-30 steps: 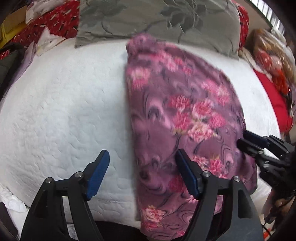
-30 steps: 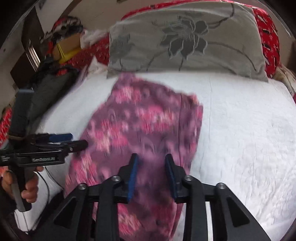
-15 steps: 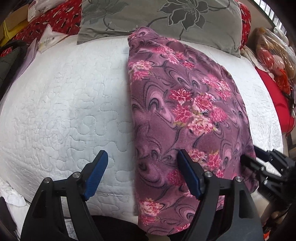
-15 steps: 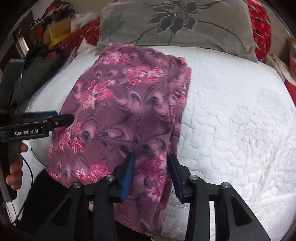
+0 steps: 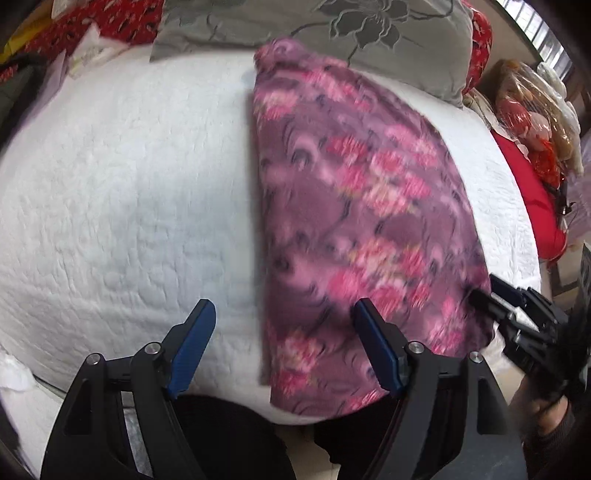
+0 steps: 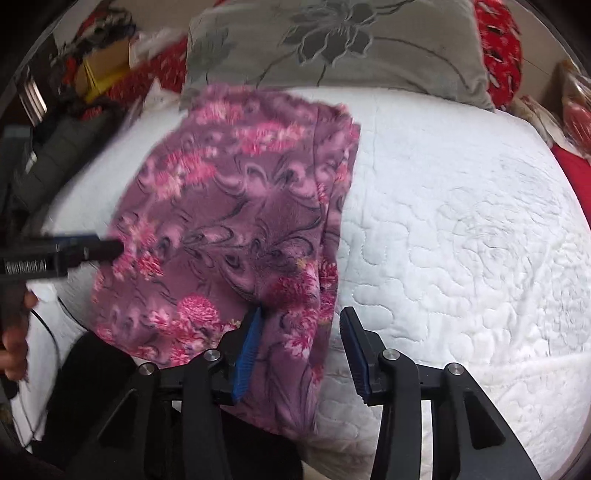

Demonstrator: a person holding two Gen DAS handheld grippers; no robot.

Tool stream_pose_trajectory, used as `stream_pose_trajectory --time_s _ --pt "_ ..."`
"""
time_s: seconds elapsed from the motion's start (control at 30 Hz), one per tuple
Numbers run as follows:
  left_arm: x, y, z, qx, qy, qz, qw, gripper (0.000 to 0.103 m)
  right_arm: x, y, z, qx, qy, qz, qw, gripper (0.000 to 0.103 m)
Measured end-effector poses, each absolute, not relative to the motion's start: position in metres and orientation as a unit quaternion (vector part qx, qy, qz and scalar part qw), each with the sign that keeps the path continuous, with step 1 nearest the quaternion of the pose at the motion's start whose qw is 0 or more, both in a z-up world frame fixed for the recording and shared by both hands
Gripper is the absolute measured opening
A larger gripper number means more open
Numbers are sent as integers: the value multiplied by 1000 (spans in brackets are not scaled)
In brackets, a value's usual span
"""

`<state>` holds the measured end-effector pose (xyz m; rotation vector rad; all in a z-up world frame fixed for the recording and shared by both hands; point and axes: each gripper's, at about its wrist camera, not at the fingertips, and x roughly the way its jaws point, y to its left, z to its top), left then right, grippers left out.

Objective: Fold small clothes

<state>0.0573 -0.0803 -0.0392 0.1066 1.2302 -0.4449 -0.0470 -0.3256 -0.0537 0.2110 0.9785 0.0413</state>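
A purple fleece garment with pink flowers lies folded lengthwise on the white quilted bed; its near end hangs over the bed's front edge. It also shows in the right wrist view. My left gripper is open, its fingers straddling the garment's left edge near the front. My right gripper is open, its fingers either side of the garment's right near corner, with cloth between them. The right gripper also shows in the left wrist view, and the left gripper in the right wrist view.
A grey flowered pillow lies at the head of the bed. Red patterned bedding and clutter lie at the back left. A red cushion and bagged items sit at the right. White quilt spreads right of the garment.
My right gripper has opened and let go of the garment's near corner. Both grippers have shifted slightly; the garment lies where it was.
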Motion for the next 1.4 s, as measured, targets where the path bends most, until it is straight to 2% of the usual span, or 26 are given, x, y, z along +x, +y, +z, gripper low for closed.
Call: stream_pose_trajectory --time_s 0.1,0.2,0.3,0.43,0.53,0.6,0.7,0.87,1.0,1.03,1.13,1.23,1.4 --pt "62 -72 -63 31 605 -195 771 79 -48 -337 -70 114 489 11 865 48" --pt "65 -70 -48 8 597 -213 773 79 -44 -343 -58 139 481 7 866 50" --pt "75 -77 -23 3 564 -216 797 79 -33 -347 -32 149 439 11 886 52" --pt "97 -90 -19 -6 558 -206 804 79 -5 -343 -14 159 407 20 899 51" --pt "113 -101 -43 3 577 -187 795 80 21 -332 -31 135 427 -1 894 40" --pt "120 -98 -47 -26 590 -195 783 80 34 -332 -53 125 464 -7 877 42" --pt "133 -94 -31 -62 572 -228 786 80 39 -342 -42 153 445 -6 882 42" --pt "167 -113 -24 -38 556 -200 806 80 74 -357 -23 155 421 -15 894 43" --pt "184 -126 -43 -27 572 -180 800 81 108 -357 -43 135 455 -41 879 43" --pt "185 -123 -44 -34 573 -180 799 82 114 -358 -52 128 471 -46 871 44" --pt "186 -123 -44 -38 571 -181 800 83 114 -365 -55 128 467 -53 873 59" --pt "184 -126 -43 -26 565 -184 804 83 103 -371 -45 142 461 -47 875 57" --pt "184 -126 -44 -33 566 -176 804 84 71 -367 -48 148 463 1 874 60"
